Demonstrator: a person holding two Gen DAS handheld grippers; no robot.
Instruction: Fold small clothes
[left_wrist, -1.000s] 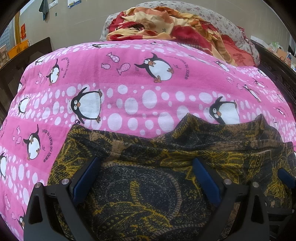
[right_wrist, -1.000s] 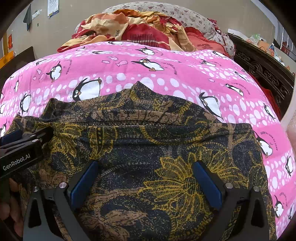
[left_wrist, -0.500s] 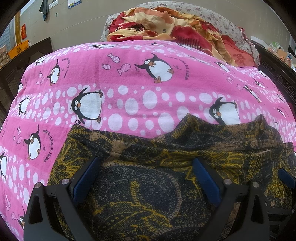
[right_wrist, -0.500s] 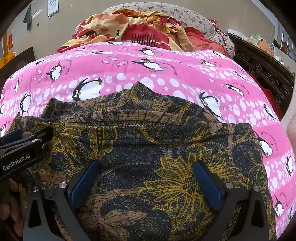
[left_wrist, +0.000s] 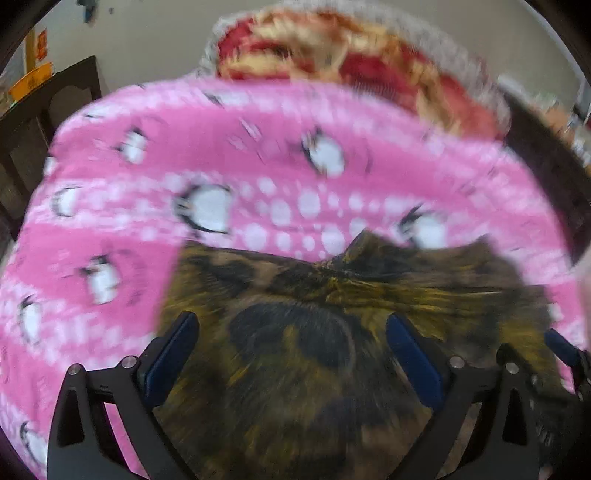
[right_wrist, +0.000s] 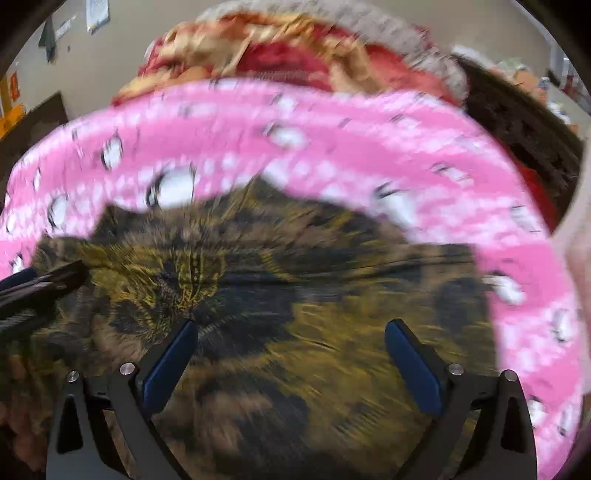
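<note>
A dark garment with a yellow floral print (left_wrist: 332, 332) lies spread on the pink penguin bedspread (left_wrist: 258, 147); it also shows in the right wrist view (right_wrist: 295, 295). My left gripper (left_wrist: 291, 332) is open, with its blue pads wide apart above the garment's left half. My right gripper (right_wrist: 288, 339) is open above the garment's right half. The left gripper's side (right_wrist: 33, 288) shows at the left edge of the right wrist view. Both views are blurred by motion.
A heap of red and yellow cloth (left_wrist: 351, 55) and a patterned pillow lie at the bed's far end. Dark wooden bed frames stand at the left (left_wrist: 48, 114) and right (right_wrist: 517, 122). A beige wall is behind.
Both grippers have pulled back and up from the garment, so more of the pink bedspread shows. The frames are now blurred. Both grippers stay open.
</note>
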